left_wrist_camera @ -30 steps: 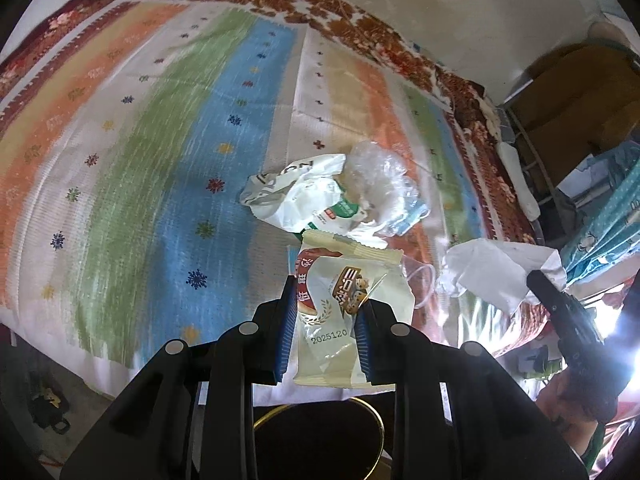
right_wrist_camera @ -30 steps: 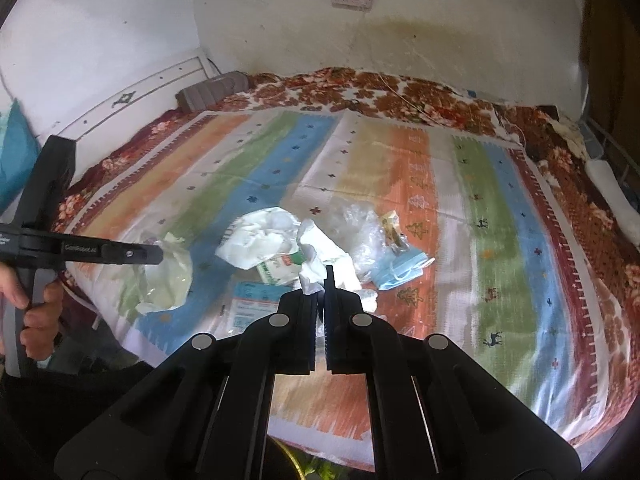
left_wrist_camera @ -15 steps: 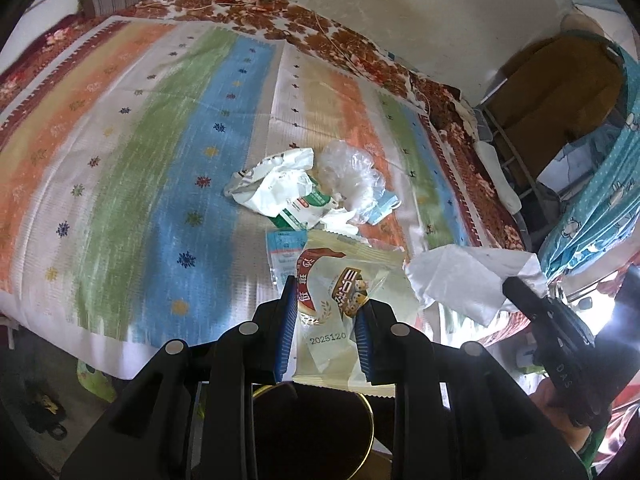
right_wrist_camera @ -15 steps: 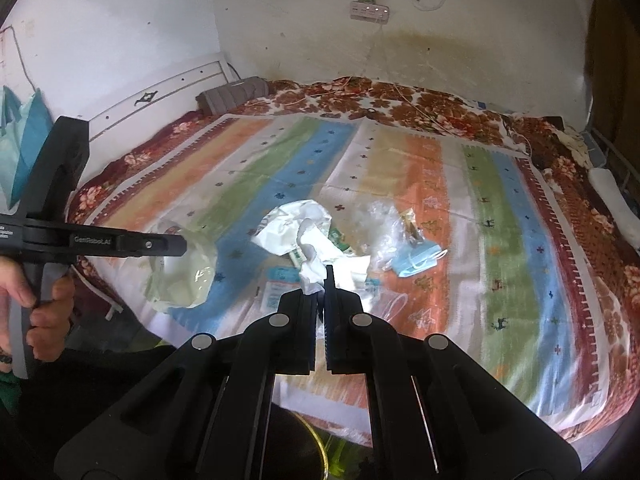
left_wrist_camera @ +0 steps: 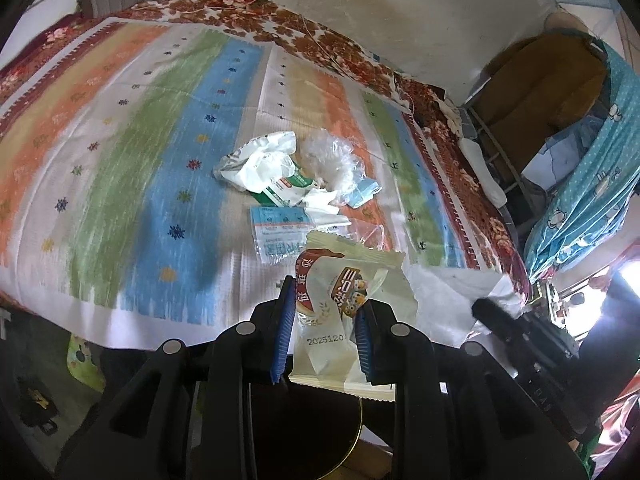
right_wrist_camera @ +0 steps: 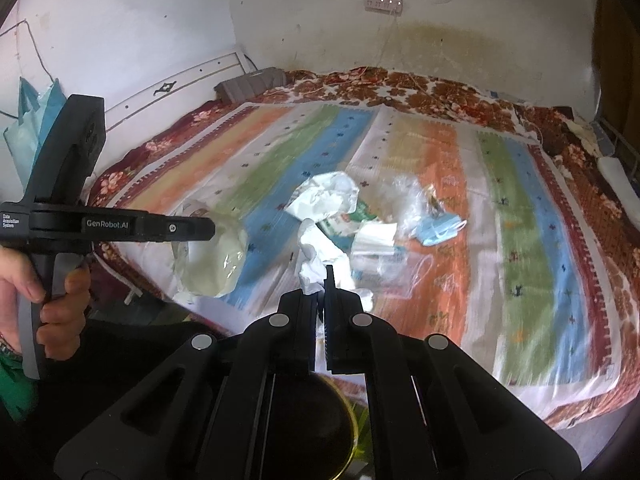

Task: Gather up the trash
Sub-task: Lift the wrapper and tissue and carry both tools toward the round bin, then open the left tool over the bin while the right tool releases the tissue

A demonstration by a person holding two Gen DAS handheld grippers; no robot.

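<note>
My left gripper (left_wrist_camera: 322, 312) is shut on a cream snack wrapper (left_wrist_camera: 344, 292) with a printed date, held above a dark bin with a gold rim (left_wrist_camera: 352, 440). The wrapper also shows in the right wrist view (right_wrist_camera: 216, 256). My right gripper (right_wrist_camera: 320, 280) is shut on a crumpled white tissue (right_wrist_camera: 318, 256), above the same bin (right_wrist_camera: 344, 432). A pile of trash lies mid-bed: a white and green bag (left_wrist_camera: 264, 168), clear plastic (left_wrist_camera: 332, 160), a blue face mask (right_wrist_camera: 440, 228) and a flat clear packet (left_wrist_camera: 280, 232).
The striped bedspread (left_wrist_camera: 120, 160) covers the bed, with a floral border along the wall. A grey pillow (right_wrist_camera: 252, 84) lies at the head. A power strip (right_wrist_camera: 382, 2) hangs on the wall. Blue curtain and shelving (left_wrist_camera: 580, 160) stand at the right.
Both grippers have pulled back from the bed with their trash, and the gold-rimmed bin now shows larger below them. The trash pile looks farther away.
</note>
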